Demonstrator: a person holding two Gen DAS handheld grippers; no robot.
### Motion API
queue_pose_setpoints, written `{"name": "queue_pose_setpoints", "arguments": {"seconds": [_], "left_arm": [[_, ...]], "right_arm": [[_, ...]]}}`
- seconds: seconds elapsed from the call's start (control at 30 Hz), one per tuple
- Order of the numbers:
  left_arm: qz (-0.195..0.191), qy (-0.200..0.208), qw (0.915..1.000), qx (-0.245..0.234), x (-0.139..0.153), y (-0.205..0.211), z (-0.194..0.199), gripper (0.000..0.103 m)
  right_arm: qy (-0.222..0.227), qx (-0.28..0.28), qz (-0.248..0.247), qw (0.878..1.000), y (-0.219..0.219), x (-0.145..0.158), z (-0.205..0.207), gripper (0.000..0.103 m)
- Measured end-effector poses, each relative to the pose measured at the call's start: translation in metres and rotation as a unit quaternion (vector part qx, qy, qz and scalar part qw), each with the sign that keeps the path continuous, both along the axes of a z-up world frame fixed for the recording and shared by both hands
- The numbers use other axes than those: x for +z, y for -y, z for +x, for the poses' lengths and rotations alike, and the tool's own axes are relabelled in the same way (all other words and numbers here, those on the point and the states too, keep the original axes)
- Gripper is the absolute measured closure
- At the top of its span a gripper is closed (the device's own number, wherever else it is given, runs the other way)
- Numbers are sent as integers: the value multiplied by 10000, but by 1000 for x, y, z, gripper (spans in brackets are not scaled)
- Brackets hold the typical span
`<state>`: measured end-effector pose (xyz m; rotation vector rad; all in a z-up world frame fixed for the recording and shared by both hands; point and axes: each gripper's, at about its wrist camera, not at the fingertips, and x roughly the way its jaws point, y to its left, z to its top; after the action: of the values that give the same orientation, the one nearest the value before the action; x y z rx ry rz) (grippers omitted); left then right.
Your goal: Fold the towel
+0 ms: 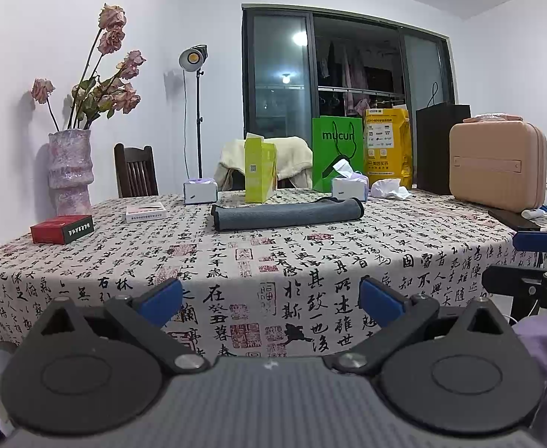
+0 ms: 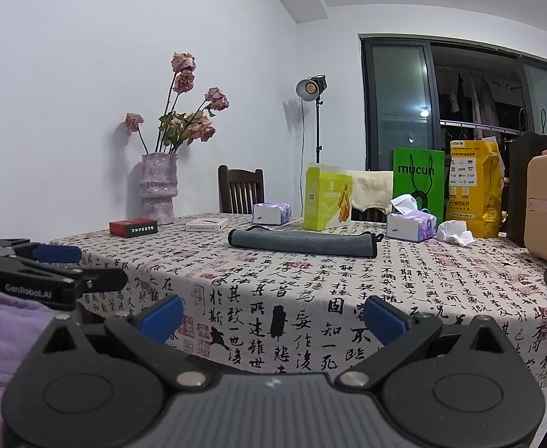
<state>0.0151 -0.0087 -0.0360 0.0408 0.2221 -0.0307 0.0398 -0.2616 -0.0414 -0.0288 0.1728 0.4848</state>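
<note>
We see the grey towel lying folded in a long strip on the table, well beyond both grippers. Left gripper and right gripper hang with jaws spread, gripping nothing. A vase holds dried roses (drooping); a tissue box shows one tissue.

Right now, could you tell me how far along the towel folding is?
Already done, it appears: the grey towel lies on the tablecloth as a long narrow folded strip. In hand: nothing; the left gripper and right gripper are both open and empty, held back at the table's near edge. Left, I'd judge: perhaps another fold across its length.
</note>
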Motion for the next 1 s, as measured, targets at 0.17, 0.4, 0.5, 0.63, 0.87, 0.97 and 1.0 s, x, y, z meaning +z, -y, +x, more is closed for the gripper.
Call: {"name": "queue_pose_setpoints", "arguments": {"seconds": [0.17,0.4,0.5,0.63,0.87,0.97,1.0], "left_arm": [[2,1,10000,-1,0,0,0,0],[33,23,10000,12,2,0,0,0],[63,62,10000,24,3,-1,-1,0],[66,63,10000,21,3,-1,-1,0],[74,51,10000,-16,3,1,0,0],[75,40,10000,-4,3,1,1,0],[63,26,10000,-11,2,1,2,0]], "right_arm": [[9,-4,2,10000,0,0,0,0],[26,-8,-2,10000,0,0,0,0],[65,-16,-8,10000,0,1,-1,0],[91,-13,-6,10000,0,1,-1,0],[99,4,2,10000,1,1,0,0],[130,1,-6,9999,2,1,-1,0],[143,0,-12,9999,2,0,-1,0]]}}
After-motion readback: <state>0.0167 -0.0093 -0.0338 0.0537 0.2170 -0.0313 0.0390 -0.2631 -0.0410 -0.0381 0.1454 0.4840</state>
